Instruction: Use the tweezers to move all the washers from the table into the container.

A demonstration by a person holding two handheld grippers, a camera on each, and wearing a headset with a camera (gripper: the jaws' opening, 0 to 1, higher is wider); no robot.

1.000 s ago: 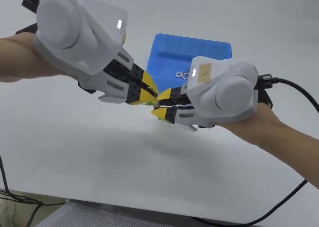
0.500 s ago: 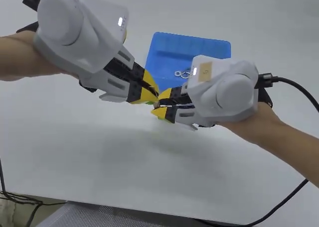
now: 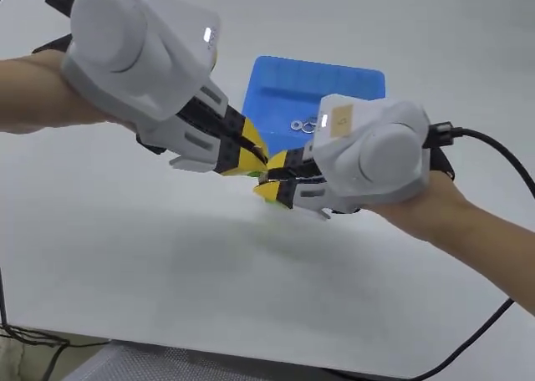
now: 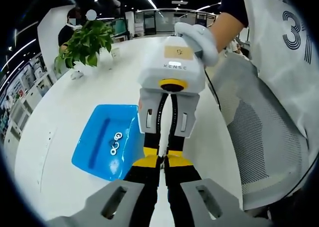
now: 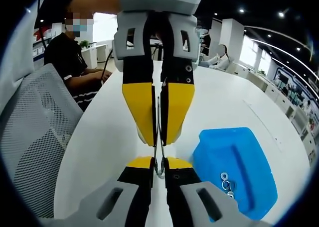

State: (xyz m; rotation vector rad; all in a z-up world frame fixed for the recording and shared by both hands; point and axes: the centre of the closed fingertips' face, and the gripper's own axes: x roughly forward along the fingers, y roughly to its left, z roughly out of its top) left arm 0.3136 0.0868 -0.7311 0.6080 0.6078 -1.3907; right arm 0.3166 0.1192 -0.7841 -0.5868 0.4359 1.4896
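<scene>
Three washers (image 4: pixel 114 143) | one container (image 4: pixel 92 150); left gripper (image 5: pixel 158 139), right gripper (image 4: pixel 161 160) pinch one tweezers (image 5: pixel 159 160)

White tabletop (image 3: pixel 125 256), smooth and broad; a blue rectangular plastic container (image 3: pixel 334 84) rests on it; a leafy green plant (image 4: pixel 84 43) stands at its far end.

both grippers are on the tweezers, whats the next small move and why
Probably ease the left gripper open and back it off, leaving the tweezers with the right gripper. Both sets of jaws meet tip to tip, closed on the thin tweezers between them, so neither can work them. The washers I can see lie in the blue container.
</scene>
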